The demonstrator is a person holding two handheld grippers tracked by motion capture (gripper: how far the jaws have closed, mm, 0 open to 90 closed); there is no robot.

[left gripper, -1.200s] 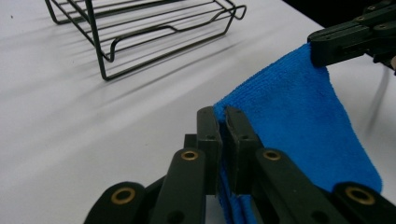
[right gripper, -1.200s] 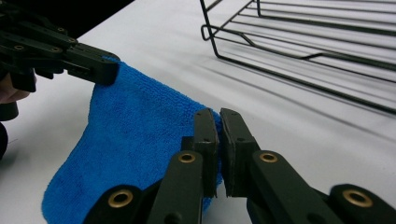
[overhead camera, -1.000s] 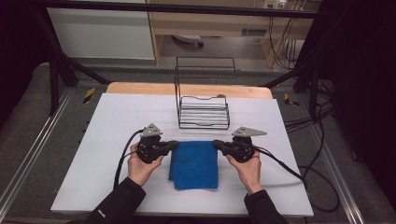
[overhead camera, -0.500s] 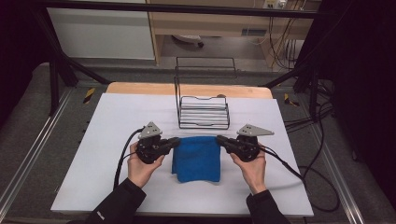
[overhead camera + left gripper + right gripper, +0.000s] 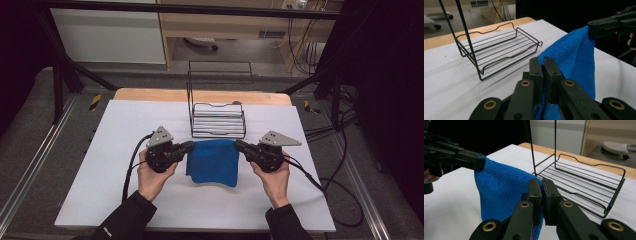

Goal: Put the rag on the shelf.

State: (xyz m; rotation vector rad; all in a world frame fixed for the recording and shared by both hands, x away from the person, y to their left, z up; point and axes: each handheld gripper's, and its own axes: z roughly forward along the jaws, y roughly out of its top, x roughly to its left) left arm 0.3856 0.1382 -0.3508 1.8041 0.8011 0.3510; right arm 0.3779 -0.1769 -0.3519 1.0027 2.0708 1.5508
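A blue towel [image 5: 214, 161] hangs stretched between my two grippers, lifted off the white table [image 5: 115, 150], its lower edge near the surface. My left gripper [image 5: 190, 145] is shut on the towel's upper left corner; its own view shows the jaws [image 5: 543, 65] pinching blue cloth [image 5: 574, 57]. On the upper right corner my right gripper [image 5: 238, 145] is shut; in the right gripper view the towel [image 5: 499, 190] drapes left of the closed jaws [image 5: 541, 185]. A black wire rack [image 5: 218, 119] stands just behind the towel.
The rack [image 5: 499, 47] has a low tray and a tall wire back [image 5: 220, 75]. It sits close beyond the grippers [image 5: 584, 185]. A wooden edge [image 5: 150, 94] borders the table at the back. Cables [image 5: 330, 185] trail off the right side.
Both grippers have raised the towel from flat on the table and carried it forward toward the rack. It now hangs by its two upper corners.
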